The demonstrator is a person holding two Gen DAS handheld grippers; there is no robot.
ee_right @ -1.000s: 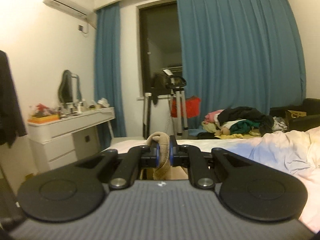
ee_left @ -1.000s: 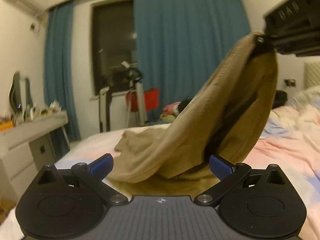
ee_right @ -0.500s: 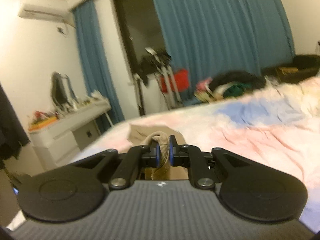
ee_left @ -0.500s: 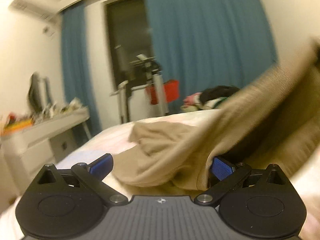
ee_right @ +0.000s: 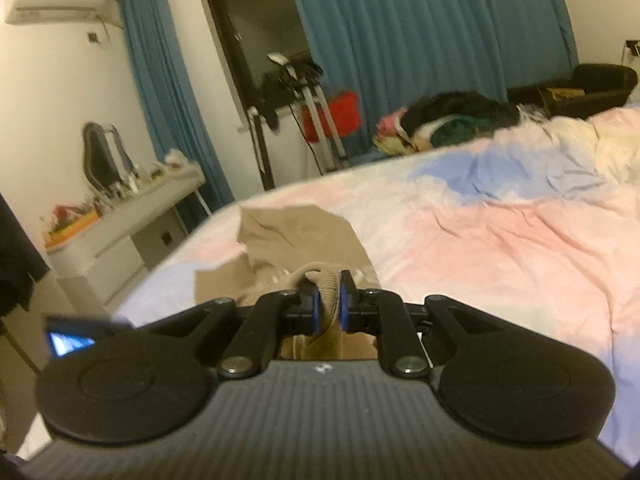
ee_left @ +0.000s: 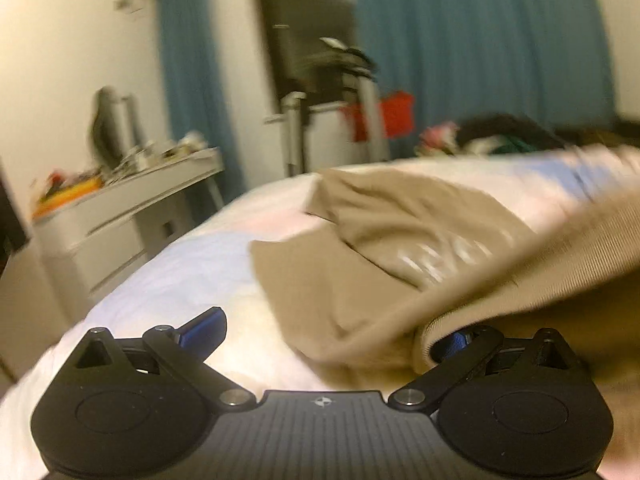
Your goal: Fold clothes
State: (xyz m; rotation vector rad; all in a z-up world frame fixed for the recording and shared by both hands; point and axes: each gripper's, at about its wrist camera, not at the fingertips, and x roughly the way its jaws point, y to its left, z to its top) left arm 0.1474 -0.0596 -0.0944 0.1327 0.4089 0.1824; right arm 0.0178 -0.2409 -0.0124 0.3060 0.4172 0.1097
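A tan garment (ee_left: 384, 240) lies partly spread on the bed, with pale lettering on its upper layer. My left gripper (ee_left: 328, 332) is open; its jaws stand wide apart and a ribbed hem of the garment (ee_left: 540, 280) drapes over the right fingertip (ee_left: 454, 340). In the right wrist view my right gripper (ee_right: 327, 304) is shut on a ribbed fold of the tan garment (ee_right: 324, 286), low over the bed; the rest of the garment (ee_right: 292, 232) lies ahead of it.
The bed (ee_right: 500, 232) has a pink, blue and white cover. A white dresser (ee_right: 120, 224) with clutter stands left of it. A clothes pile (ee_right: 448, 120), a red object and blue curtains are beyond the bed's far edge.
The right gripper has come down from high above the bed to just over it, lowering the garment. Both views have tilted down and the garment now lies flatter.
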